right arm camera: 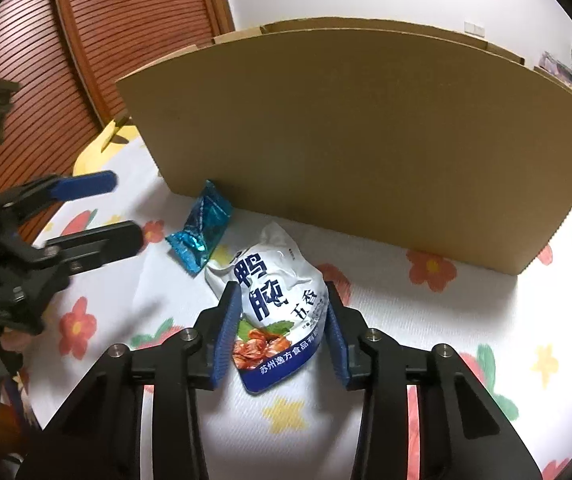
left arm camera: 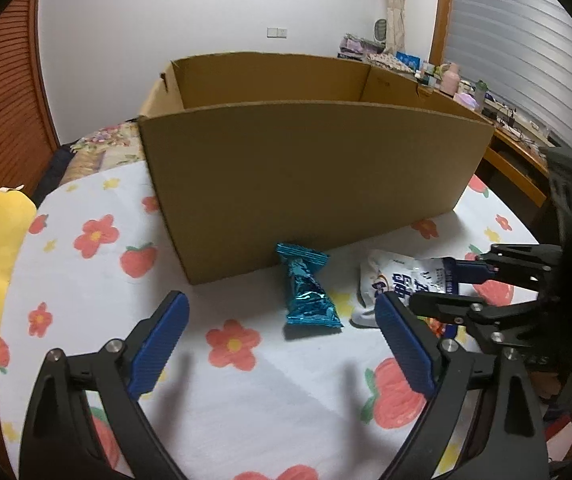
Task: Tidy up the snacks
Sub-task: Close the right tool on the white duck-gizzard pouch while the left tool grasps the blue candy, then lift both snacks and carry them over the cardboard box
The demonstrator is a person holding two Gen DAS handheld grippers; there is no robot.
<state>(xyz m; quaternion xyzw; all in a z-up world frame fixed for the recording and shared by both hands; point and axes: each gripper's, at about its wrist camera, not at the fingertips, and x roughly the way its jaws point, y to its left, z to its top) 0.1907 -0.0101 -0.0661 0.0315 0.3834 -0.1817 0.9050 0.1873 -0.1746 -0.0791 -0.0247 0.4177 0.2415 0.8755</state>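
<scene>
The right gripper squeezed the white snack bag on the flowery cloth. A blue candy packet lay beside it, against the tall cardboard box. The left gripper tilted down, wide apart, holding nothing.

The white pouch at lower centre of the right wrist view bears large dark-blue characters 鸭脖, smaller 五香 to their right, and white print 苏州逸方食品有 along its blue bottom band. In the left wrist view, at right, its print is partly hidden and unreadable.
</scene>
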